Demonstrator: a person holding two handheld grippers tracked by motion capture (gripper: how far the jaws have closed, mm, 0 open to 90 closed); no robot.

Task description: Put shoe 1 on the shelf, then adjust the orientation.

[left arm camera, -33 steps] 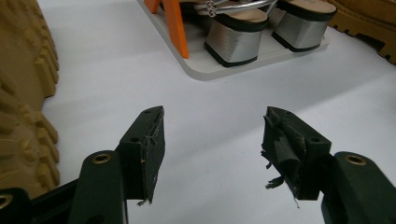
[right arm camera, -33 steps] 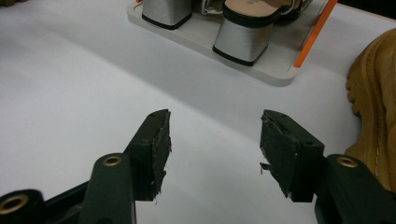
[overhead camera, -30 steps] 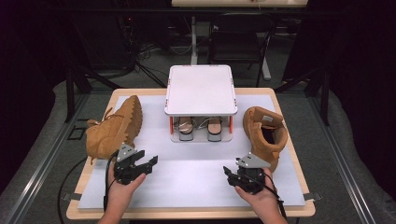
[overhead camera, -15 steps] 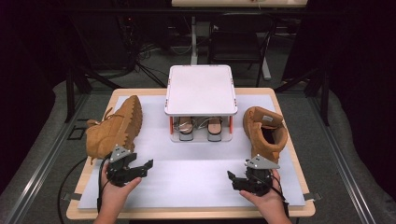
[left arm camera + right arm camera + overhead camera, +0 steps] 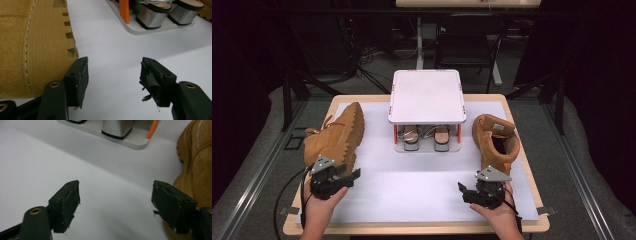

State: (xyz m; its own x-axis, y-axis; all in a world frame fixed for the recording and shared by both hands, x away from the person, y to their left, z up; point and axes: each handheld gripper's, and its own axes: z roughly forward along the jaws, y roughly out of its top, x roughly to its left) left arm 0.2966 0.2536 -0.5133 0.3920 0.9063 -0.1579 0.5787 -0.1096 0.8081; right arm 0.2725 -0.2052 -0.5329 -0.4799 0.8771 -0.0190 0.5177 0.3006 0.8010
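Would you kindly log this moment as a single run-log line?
left tongs: open, beside tipped boot | right tongs: open, beside upright boot | nothing held | sandals under rack

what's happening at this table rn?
A person holds a pair of tongs in each hand at the near edge of the white table. Both are open and hold nothing. The left tongs sit just beside the tan boot lying on its side, sole facing right. The right tongs are close to the upright tan boot. Between the boots stands a small two-level shoe rack with a pair of block-heeled shoes on its lower level.
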